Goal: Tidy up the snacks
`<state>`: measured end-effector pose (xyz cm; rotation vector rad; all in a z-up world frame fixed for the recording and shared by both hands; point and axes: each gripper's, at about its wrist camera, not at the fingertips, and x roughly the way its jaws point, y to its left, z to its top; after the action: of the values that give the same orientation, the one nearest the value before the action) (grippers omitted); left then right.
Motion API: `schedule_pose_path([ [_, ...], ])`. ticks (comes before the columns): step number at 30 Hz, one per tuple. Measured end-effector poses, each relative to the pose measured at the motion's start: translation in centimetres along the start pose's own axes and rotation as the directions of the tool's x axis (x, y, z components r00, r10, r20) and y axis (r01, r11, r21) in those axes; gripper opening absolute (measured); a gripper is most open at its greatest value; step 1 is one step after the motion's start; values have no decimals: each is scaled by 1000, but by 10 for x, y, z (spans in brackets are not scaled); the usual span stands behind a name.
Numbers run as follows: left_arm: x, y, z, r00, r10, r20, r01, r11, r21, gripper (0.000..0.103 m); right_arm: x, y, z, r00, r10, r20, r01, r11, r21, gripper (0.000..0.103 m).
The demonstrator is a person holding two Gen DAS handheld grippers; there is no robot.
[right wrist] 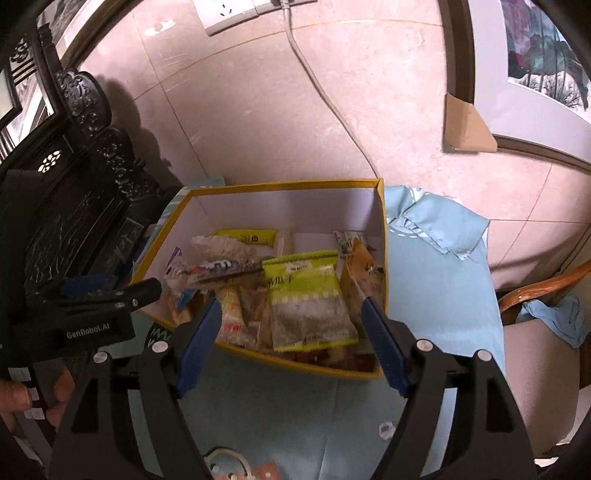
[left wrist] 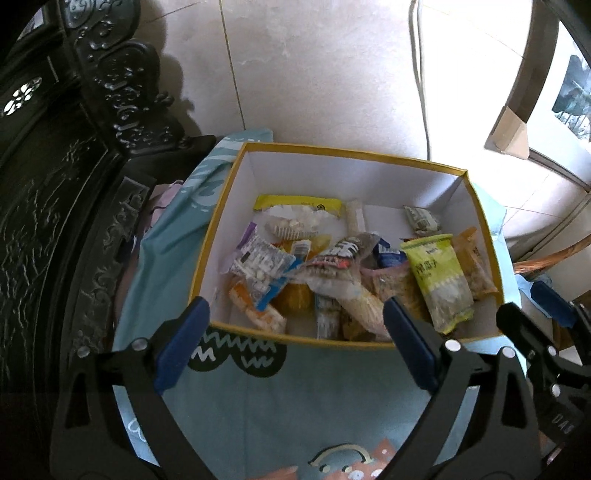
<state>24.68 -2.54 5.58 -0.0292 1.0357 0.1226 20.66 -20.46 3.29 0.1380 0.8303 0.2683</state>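
A light blue cloth (right wrist: 436,280) with cartoon prints covers the worktop; one corner of it is folded up in a bunch (right wrist: 443,225) near the wall. To one side stands dark carved wooden furniture (left wrist: 66,206) with scrollwork. Behind is a pale tiled wall (left wrist: 317,74), down which a grey cable (right wrist: 325,96) runs from a white socket plate (right wrist: 229,11). A framed picture (right wrist: 543,55) leans at the other side, a cardboard protector (right wrist: 467,127) on its corner. A curved wooden chair arm (right wrist: 546,286) holds a crumpled blue rag (right wrist: 554,317).
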Motion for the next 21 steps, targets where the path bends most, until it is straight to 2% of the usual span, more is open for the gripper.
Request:
schedule_pose_path([
  [17, -69, 10, -38, 997, -32, 64, 35, 999, -41, 101, -59, 24, -39, 999, -17, 29, 18, 999, -39, 78],
  [21, -80, 7, -48, 995, -4, 100, 7, 1000, -22, 101, -67, 27, -44, 999, -12, 33, 13, 999, -47, 78],
])
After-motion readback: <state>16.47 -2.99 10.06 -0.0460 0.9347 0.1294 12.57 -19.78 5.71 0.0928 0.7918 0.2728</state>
